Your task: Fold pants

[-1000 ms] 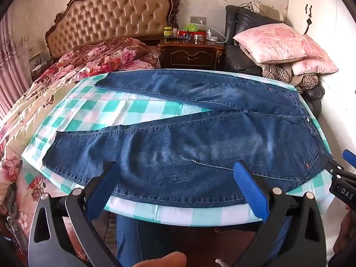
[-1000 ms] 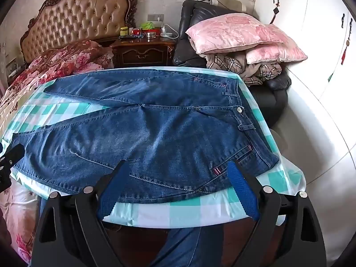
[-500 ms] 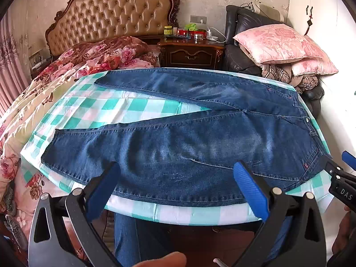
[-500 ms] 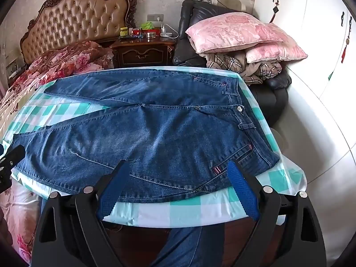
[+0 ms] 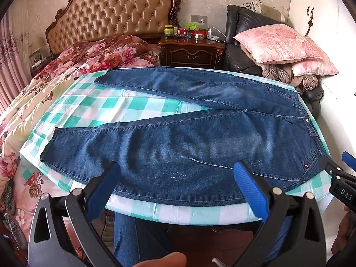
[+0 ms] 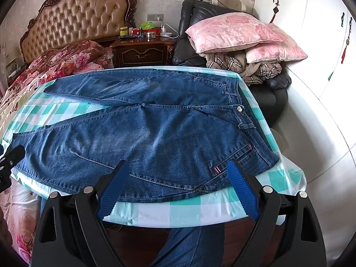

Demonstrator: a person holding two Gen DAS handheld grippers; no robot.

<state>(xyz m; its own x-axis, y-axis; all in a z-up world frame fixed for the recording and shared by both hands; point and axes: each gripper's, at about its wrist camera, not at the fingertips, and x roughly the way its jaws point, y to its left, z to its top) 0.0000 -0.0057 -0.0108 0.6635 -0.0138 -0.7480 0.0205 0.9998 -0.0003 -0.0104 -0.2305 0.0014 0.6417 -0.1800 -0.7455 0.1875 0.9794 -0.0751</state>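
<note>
the jeans [image 5: 178, 146] lie flat and unfolded on a table covered with a green-and-white checked cloth [image 5: 124, 106], front side up. the waistband is at the right end of the table, the button [image 6: 239, 108] showing near the far right edge; the two legs run leftward and spread apart, with a wedge of cloth exposed between them. the near leg lies along the table's front edge, its hem close to the left end.

the left gripper [image 5: 178, 184] hovers at the near edge of the table over the thigh of the near leg, jaws spread wide, holding nothing. the right gripper [image 6: 178, 180] hovers at the near edge by the hip and pocket area, jaws likewise spread wide and empty. whether either fingertip touches the denim cannot be told.

beyond the table: a bed with a tufted headboard [image 5: 111, 15] and floral quilt [image 5: 93, 53], a dark wooden nightstand [image 5: 191, 51] carrying small items, and pink pillows [image 6: 235, 33] stacked on a black chair.
</note>
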